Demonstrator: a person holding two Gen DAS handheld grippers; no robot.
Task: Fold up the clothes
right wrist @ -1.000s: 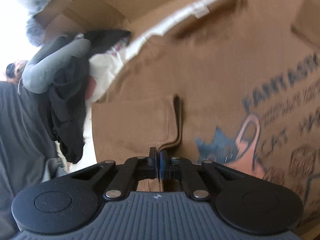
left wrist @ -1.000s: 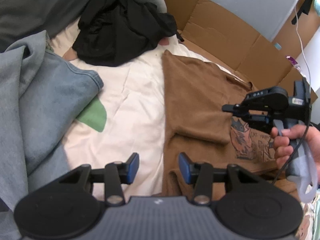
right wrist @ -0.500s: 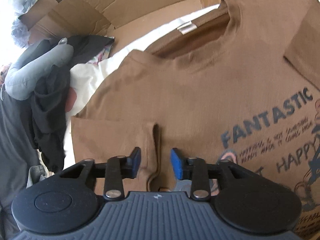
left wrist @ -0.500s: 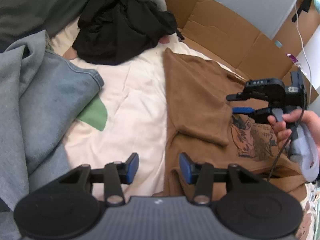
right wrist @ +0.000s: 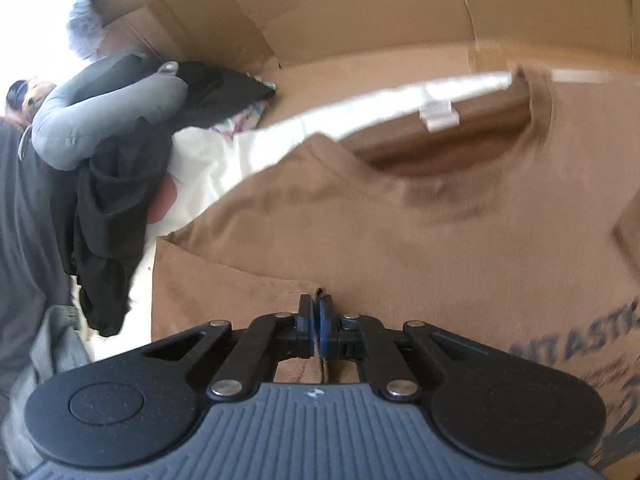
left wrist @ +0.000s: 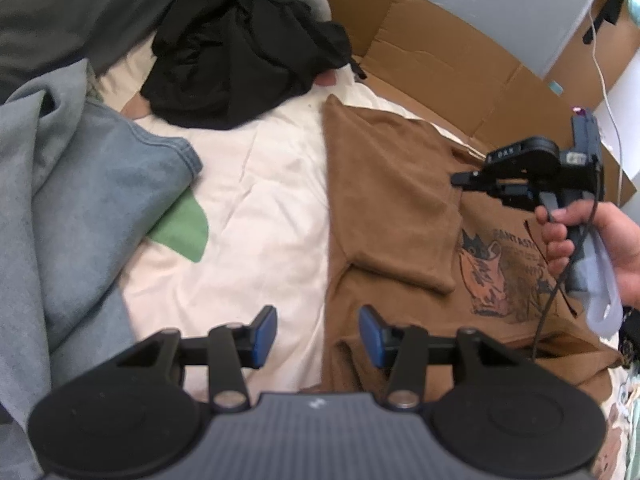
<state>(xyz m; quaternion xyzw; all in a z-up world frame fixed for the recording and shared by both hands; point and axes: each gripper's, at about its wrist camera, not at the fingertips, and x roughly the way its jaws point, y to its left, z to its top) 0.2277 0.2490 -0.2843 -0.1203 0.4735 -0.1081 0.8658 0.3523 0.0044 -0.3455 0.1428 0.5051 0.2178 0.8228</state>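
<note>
A brown T-shirt (left wrist: pixel 392 200) with a cat print lies flat on the white sheet (left wrist: pixel 260 200), its left sleeve (left wrist: pixel 400 256) folded in over the chest. My left gripper (left wrist: pixel 318 334) hovers open over the shirt's left edge, nothing between its blue pads. A hand (left wrist: pixel 592 240) holds my right gripper (left wrist: pixel 456 179) above the chest of the shirt, jaws shut with no cloth in them. In the right wrist view the shut gripper (right wrist: pixel 316 308) points toward the shirt (right wrist: pixel 440 240) near the folded sleeve (right wrist: pixel 224 292) and the collar.
A black garment (left wrist: pixel 240 60) is heaped at the far end, with a grey pillow (right wrist: pixel 100 120) over it. Blue denim (left wrist: pixel 80 184) lies at the left above a green patch (left wrist: pixel 182 232). Flattened cardboard (left wrist: pixel 440 64) lines the far right side.
The right gripper opened, let go of the sleeve, then shut again with nothing in it. It lifted and moved toward the collar. The left gripper stayed still.
</note>
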